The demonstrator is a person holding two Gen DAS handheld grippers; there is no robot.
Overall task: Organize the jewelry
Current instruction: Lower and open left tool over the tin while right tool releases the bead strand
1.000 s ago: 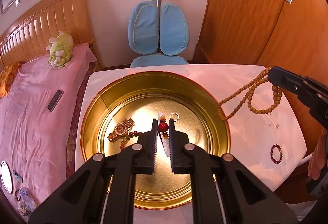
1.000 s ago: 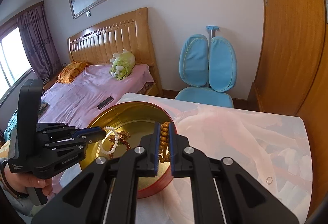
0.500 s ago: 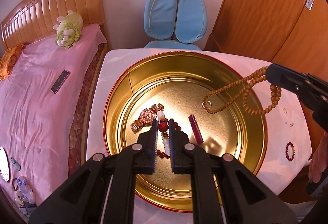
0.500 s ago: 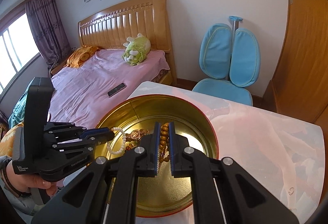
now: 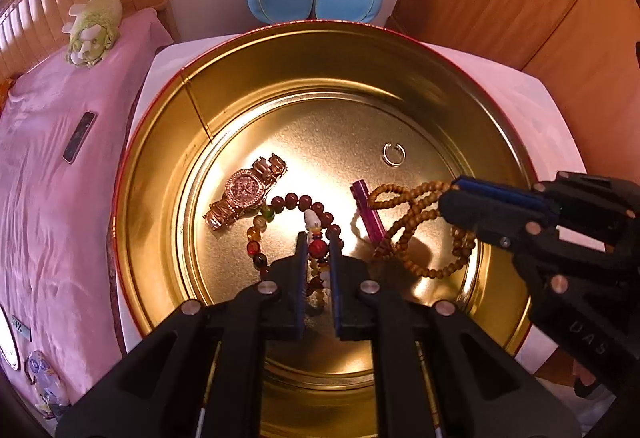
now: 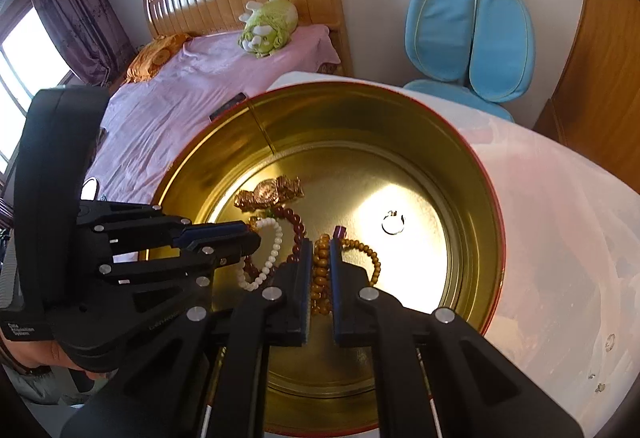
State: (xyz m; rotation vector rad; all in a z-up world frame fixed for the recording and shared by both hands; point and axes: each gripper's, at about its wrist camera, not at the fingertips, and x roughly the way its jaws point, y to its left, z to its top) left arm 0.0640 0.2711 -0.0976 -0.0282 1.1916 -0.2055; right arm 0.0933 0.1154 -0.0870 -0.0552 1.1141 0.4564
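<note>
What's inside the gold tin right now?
In the gold tin: a rose-gold watch, a small ring, a purple stick, a dark-red bead bracelet and a wooden bead strand. Both hand-held grippers hide the near floor.

In the tin (image 5: pixel 160 173), the watch (image 5: pixel 246 189) lies ahead-left of the left jaws, the ring (image 5: pixel 394 153) ahead-right, the bead necklace (image 5: pixel 412 222) right.
</note>
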